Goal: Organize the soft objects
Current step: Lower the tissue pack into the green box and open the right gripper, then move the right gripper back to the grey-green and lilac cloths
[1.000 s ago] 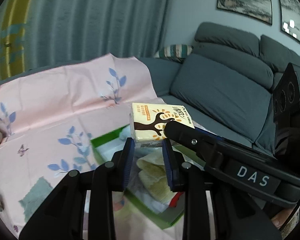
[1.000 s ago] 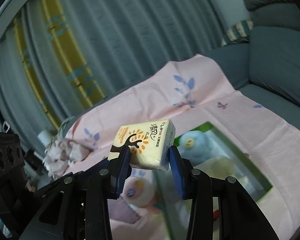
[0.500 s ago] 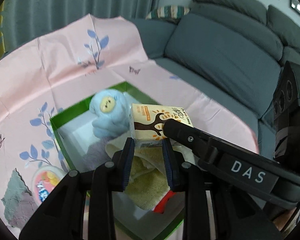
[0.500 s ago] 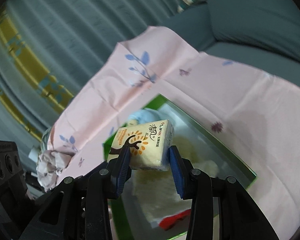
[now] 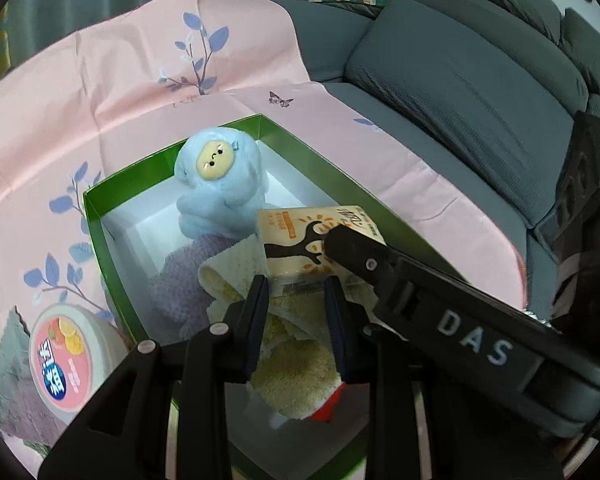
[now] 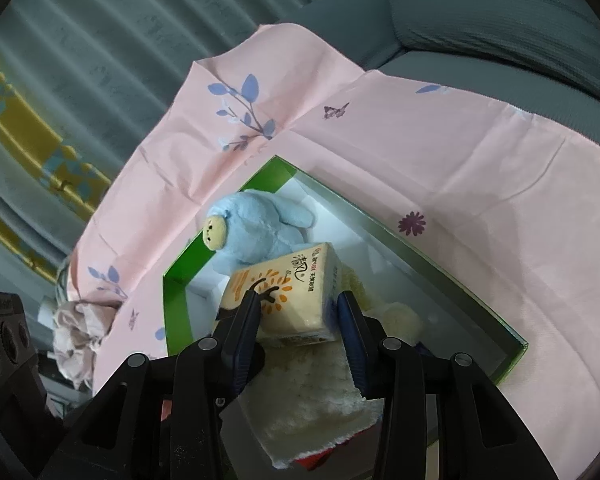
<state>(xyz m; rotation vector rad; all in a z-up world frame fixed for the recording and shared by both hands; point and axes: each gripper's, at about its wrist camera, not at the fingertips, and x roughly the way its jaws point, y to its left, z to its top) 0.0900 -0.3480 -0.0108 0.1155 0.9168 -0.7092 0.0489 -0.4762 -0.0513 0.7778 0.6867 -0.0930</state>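
A cream tissue pack with a brown tree print is held over the green box. Both grippers hold it. My left gripper is shut on its near end. My right gripper is shut on its sides, and its finger crosses the left wrist view. The pack hangs just above a cream towel. A blue plush toy sits in the box's far corner, also in the right wrist view. A lilac cloth lies beside the towel.
The box rests on a pink flowered cloth over a grey sofa. A round pink-lidded tub and a grey rag lie left of the box. A crumpled cloth lies at the far left.
Both grippers have carried the tissue pack forward and down, from above the cloth to low inside the box over the towel. Both stay shut on it.
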